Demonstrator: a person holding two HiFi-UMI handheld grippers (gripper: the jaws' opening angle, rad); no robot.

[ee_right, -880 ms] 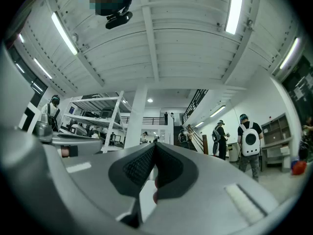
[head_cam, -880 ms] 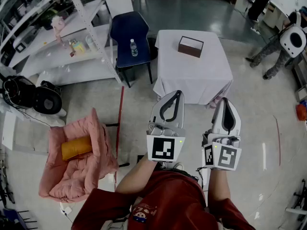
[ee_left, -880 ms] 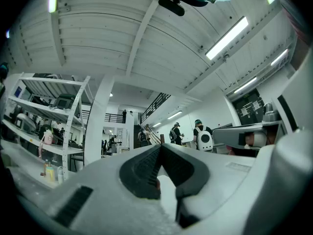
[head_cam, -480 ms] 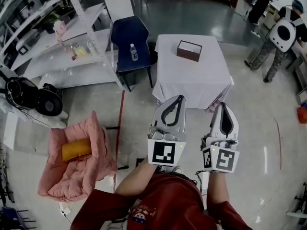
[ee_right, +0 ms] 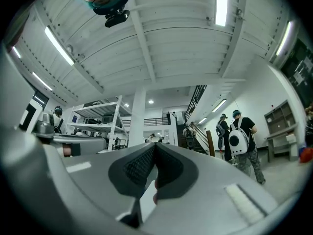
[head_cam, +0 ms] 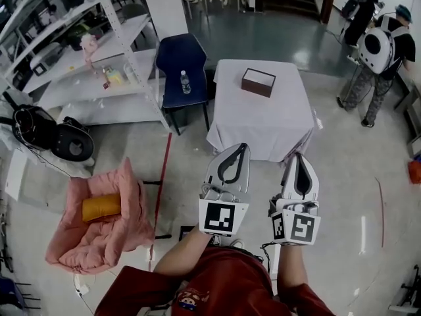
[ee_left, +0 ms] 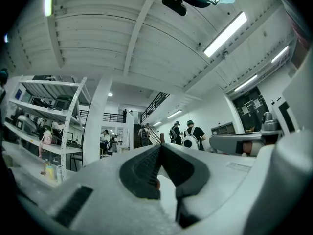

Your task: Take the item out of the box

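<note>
Nothing of the job is done yet, as far as I can see. Over at the left a pink cushion (head_cam: 99,226) lies on the floor, and a blue chair (head_cam: 181,58) with a bottle (head_cam: 186,82) on its seat stands just beside the table's left edge; neither has any part in this.

The left hand-held gripper (head_cam: 241,149) is held out in front of the person with its jaws clenched together and nothing between them. Ahead of it and well apart stands the table (head_cam: 263,120) under a white cloth. The box (head_cam: 258,82) sits on it near the far edge, about midway between the far corners, with nothing touching it. I can't see the item from here, so I take it to be inside.

The right hand-held gripper (head_cam: 298,158) is clenched and empty too, level with the left one.

What's left, I'd say, is everything: closing in on the table, getting into the box and lifting the item out.
</note>
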